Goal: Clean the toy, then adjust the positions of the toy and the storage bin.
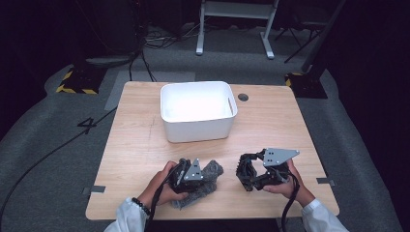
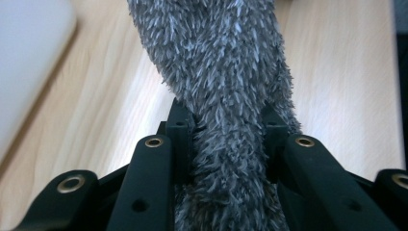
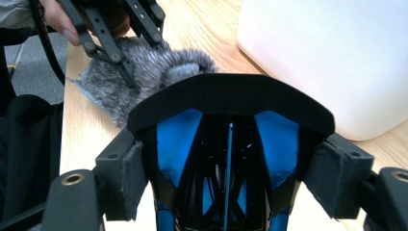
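A grey fluffy cloth point(image 1: 209, 180) lies on the wooden table point(image 1: 140, 145) near its front edge. My left gripper point(image 1: 197, 177) is shut on it. In the left gripper view the cloth point(image 2: 226, 62) is bunched between the black jaws of the left gripper point(image 2: 226, 122) and runs forward from them. My right gripper point(image 1: 252, 175) is shut on a black object with blue inner parts point(image 1: 244, 170). Its grey pads point(image 3: 131, 179) press on both sides of that object point(image 3: 231, 110). The right gripper view also has the cloth point(image 3: 144, 77) and the left gripper point(image 3: 137, 53) at the upper left.
An empty white bin point(image 1: 197, 108) stands on the far half of the table, beyond both grippers; its wall point(image 3: 337, 57) is close to the right gripper. A small round hole point(image 1: 243, 97) sits right of the bin. Cables trail from both grippers toward the person.
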The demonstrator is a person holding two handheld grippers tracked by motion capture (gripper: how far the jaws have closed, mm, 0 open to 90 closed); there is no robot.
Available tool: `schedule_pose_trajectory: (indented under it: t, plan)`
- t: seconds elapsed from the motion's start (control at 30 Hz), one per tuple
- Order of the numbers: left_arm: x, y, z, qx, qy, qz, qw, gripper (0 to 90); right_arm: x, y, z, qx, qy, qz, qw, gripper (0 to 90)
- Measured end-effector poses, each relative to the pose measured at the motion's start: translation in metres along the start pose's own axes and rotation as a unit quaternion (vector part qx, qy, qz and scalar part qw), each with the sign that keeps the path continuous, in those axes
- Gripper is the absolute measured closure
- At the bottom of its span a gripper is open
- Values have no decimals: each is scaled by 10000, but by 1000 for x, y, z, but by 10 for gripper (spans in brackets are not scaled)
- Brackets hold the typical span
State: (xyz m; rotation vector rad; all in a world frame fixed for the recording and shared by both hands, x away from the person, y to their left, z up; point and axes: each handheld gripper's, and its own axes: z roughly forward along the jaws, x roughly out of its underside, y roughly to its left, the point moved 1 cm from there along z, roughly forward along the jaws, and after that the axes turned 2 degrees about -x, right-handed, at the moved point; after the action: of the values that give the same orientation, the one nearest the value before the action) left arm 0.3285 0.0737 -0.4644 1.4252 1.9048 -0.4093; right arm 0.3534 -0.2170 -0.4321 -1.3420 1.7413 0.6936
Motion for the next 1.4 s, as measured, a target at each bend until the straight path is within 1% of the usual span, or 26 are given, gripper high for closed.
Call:
schedule_pose_trajectory:
  t: [0.13, 0.17, 0.23, 0.33, 0.4, 0.47, 0.57, 0.7, 0.77, 0.87, 0.9, 1.03, 1.1, 1.13, 1.23, 1.3, 1.37, 1.4]
  plan:
    - [-10, 0, -6, -17, -404, -21, 9992, 676, 0, 1, 1, -5, -27, 5, 10000, 253]
    - [-12, 1, -7, -32, -455, -13, 9990, 676, 0, 1, 2, -10, -43, 9, 10000, 253]
    - [-16, 3, -8, 5, -592, -35, 9982, 676, 0, 1, 2, -45, -98, 34, 9999, 253]
    - [-23, 3, -7, 54, -733, 37, 9973, 677, -1, -1, 3, -89, -166, 73, 9998, 253]
    - [-26, 3, -6, 68, -772, 106, 9969, 677, -2, -2, 4, -54, -154, 44, 9999, 253]
    - [-29, 4, -5, 82, -805, 118, 9967, 677, -4, -4, 5, -32, -185, 60, 9998, 253]
    - [-33, 4, -3, 135, -896, 135, 9958, 677, -5, -4, 4, -28, -281, 109, 9995, 253]
    - [-40, 3, 0, 112, -982, 148, 9950, 677, -6, -5, 3, -23, -431, 134, 9990, 253]
    - [-42, 4, 3, 72, -1003, 119, 9949, 677, -7, -5, 1, -2, -500, 147, 9986, 253]
    - [-46, 5, 10, 119, -1055, 69, 9943, 676, -9, -5, -1, -27, -596, 165, 9981, 253]
    - [-48, 5, 12, 107, -1041, 97, 9945, 676, -9, -5, -1, -45, -629, 150, 9979, 253]
    - [-51, 6, 19, 97, -1029, 57, 9946, 676, -12, -4, 2, -94, -728, 162, 9972, 253]
    - [-51, 8, 21, 97, -1011, 47, 9948, 677, -13, -4, 4, -62, -732, 155, 9972, 253]
    - [-52, 8, 22, 94, -1040, 59, 9945, 677, -13, -4, 4, -48, -736, 165, 9971, 253]
    - [-51, 8, 25, 110, -1042, 38, 9945, 678, -12, -6, 4, -27, -770, 214, 9968, 253]
    - [-51, 7, 27, 151, -1059, 51, 9942, 679, -13, -5, 4, -14, -777, 192, 9968, 253]
    - [-50, 6, 28, 163, -1028, 64, 9945, 679, -13, -5, 4, -10, -812, 196, 9965, 253]
    - [-50, 6, 29, 166, -1041, 29, 9944, 679, -13, -5, 4, -13, -825, 206, 9964, 253]
